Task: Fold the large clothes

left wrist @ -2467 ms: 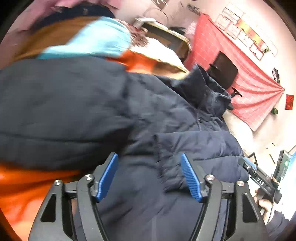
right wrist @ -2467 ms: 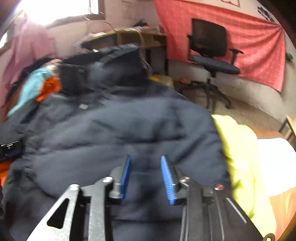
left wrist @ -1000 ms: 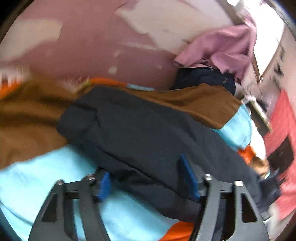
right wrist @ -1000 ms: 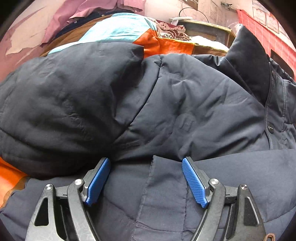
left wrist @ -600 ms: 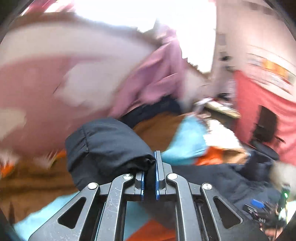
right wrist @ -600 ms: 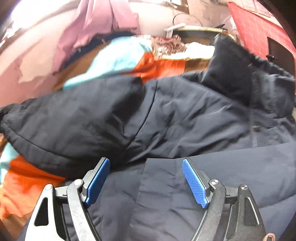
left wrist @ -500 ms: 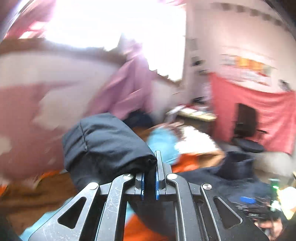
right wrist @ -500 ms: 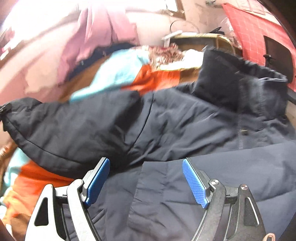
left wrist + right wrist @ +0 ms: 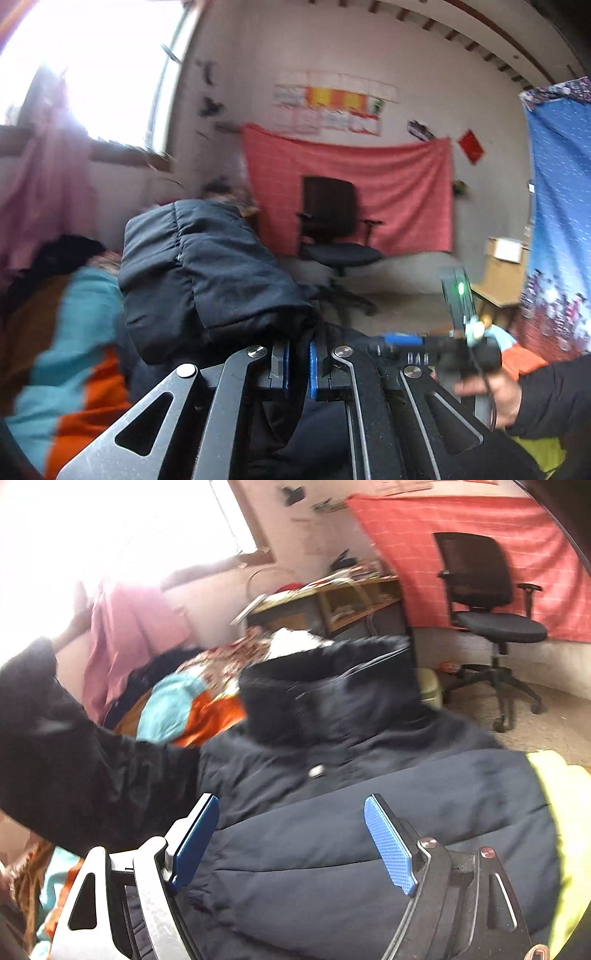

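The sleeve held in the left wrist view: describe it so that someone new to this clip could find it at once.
Start at the red cloth hanging on the far wall with the black office chair before it. Left of the chair, a puffy dark navy sleeve rises from the left gripper, which is shut on its cloth. Unlike the blue-and-orange bedding beside it, it is plain, quilted and lifted.

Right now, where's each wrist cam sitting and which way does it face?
Left wrist: on the left gripper, raised, facing the red cloth wall; jaws shut on the jacket sleeve; the person's right hand shows.
Right wrist: on the right gripper, low over the dark jacket, jaws open, facing the desk corner.
Shared: jacket, office chair, red cloth.
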Action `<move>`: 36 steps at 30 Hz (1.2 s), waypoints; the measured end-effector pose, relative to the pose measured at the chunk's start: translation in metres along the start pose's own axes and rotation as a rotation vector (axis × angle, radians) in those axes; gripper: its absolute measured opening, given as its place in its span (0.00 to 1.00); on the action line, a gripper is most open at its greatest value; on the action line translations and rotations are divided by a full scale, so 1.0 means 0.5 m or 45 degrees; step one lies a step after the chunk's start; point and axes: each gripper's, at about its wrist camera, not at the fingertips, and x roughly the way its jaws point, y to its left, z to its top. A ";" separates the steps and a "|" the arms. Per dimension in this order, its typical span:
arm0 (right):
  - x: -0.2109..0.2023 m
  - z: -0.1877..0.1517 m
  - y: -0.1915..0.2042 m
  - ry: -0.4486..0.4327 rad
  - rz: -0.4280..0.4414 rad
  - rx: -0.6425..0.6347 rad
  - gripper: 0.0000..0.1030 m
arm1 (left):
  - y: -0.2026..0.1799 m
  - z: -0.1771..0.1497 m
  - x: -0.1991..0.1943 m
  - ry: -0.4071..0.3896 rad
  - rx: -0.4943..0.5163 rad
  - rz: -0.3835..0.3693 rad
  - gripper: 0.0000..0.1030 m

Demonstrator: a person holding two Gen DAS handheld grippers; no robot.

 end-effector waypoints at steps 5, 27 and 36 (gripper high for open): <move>-0.064 0.026 -0.091 -0.028 -0.091 0.032 0.77 | -0.079 -0.038 0.123 0.123 0.010 -0.138 0.05; -0.051 -0.006 -0.245 0.163 0.206 0.279 0.93 | -0.190 -0.276 0.289 0.501 0.253 -0.284 0.22; -0.021 -0.002 -0.247 0.291 0.272 0.484 0.94 | -0.175 -0.283 0.283 0.535 0.207 -0.343 0.23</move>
